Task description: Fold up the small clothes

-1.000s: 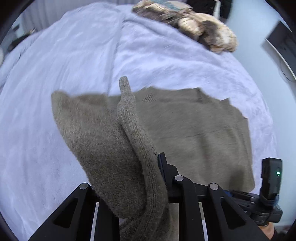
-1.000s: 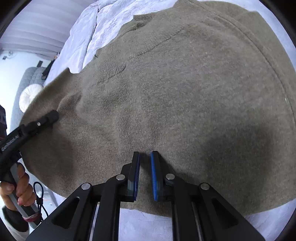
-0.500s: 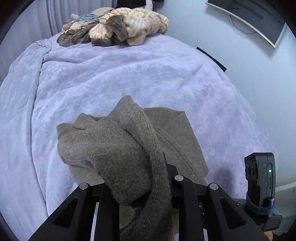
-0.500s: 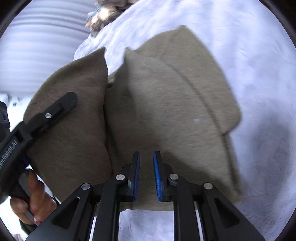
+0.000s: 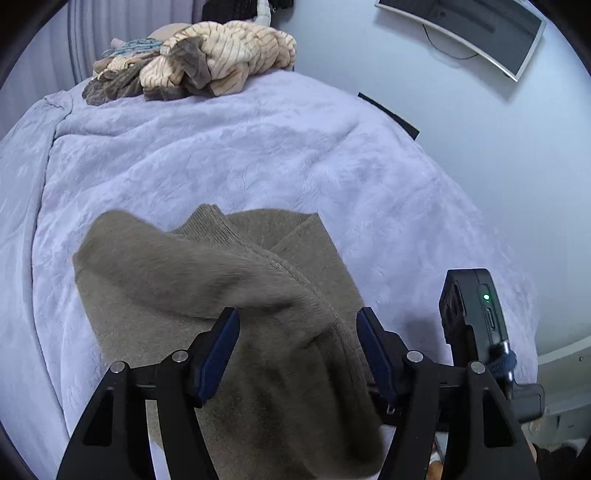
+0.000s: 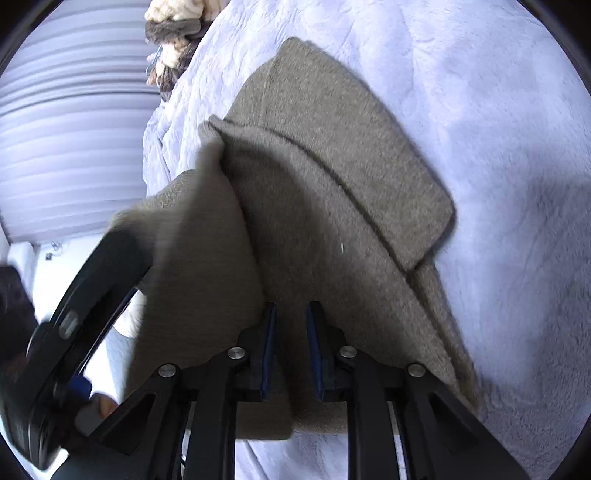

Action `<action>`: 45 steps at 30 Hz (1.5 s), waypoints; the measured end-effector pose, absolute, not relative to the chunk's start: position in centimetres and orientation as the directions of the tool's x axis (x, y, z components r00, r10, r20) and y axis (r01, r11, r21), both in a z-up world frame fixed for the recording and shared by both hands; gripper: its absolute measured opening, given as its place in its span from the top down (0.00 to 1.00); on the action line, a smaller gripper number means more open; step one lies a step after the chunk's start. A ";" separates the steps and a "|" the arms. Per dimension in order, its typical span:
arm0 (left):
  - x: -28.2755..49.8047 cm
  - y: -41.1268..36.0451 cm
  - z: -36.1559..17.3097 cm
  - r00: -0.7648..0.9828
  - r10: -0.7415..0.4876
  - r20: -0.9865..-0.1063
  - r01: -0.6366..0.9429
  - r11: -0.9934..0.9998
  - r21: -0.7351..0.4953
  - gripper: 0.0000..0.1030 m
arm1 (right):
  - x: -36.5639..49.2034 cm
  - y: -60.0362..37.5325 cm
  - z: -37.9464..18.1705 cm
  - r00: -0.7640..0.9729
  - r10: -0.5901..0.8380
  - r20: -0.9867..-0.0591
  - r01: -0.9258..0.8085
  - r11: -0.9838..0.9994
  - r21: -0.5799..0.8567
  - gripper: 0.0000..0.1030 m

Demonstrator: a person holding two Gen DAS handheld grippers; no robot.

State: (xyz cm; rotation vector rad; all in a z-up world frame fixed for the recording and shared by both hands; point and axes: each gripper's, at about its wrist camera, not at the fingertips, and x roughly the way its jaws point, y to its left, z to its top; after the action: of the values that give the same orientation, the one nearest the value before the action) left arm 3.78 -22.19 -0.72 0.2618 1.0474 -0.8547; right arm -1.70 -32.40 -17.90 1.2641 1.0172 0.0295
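An olive-brown knit garment (image 5: 207, 288) lies partly folded on the lavender blanket (image 5: 258, 155); it also fills the right wrist view (image 6: 332, 192). My left gripper (image 5: 299, 325) is open, jaws wide apart, with a fold of the garment draped loosely between and over them. My right gripper (image 6: 291, 321) hovers over the garment's near edge with its blue pads a narrow gap apart, and nothing shows clamped between them. The left gripper's body (image 6: 85, 302) shows blurred at the left of the right wrist view.
A pile of tan and brown striped clothes (image 5: 207, 62) sits at the far end of the bed, also in the right wrist view (image 6: 170, 33). A white wall with a monitor (image 5: 465, 33) stands to the right. Curtains (image 6: 66, 118) hang at left.
My left gripper has opened and let go of the garment's fold, which now drops over the folded part. The right gripper stays over the near edge.
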 end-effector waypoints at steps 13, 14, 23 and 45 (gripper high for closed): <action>9.8 -9.4 -7.2 0.269 -0.236 -0.934 0.368 0.921 -0.127 0.35 | -2.1 -36.6 -19.8 0.802 0.543 -0.249 0.350 -0.088 0.933 0.32; 9.7 -9.0 -7.7 0.262 -0.241 -0.935 0.359 0.923 -0.137 0.35 | -1.9 -36.8 -19.9 0.813 0.542 -0.213 0.324 -0.116 0.939 0.32; 10.0 -8.9 -7.9 0.275 -0.230 -0.934 0.357 0.926 -0.123 0.23 | 5.2 -34.6 -15.0 0.586 0.600 -0.544 0.389 0.381 0.839 0.79; 8.4 -11.4 -7.7 0.269 -0.236 -0.934 0.458 0.884 -0.092 0.13 | 0.6 -35.7 -12.9 0.486 0.336 -0.807 0.443 0.701 0.559 0.68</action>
State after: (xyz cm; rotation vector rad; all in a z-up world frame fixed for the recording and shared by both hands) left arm 8.37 -11.45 -7.73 0.2118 1.2125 -0.4724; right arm 0.62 -35.70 -12.90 0.8353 1.0962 -0.0750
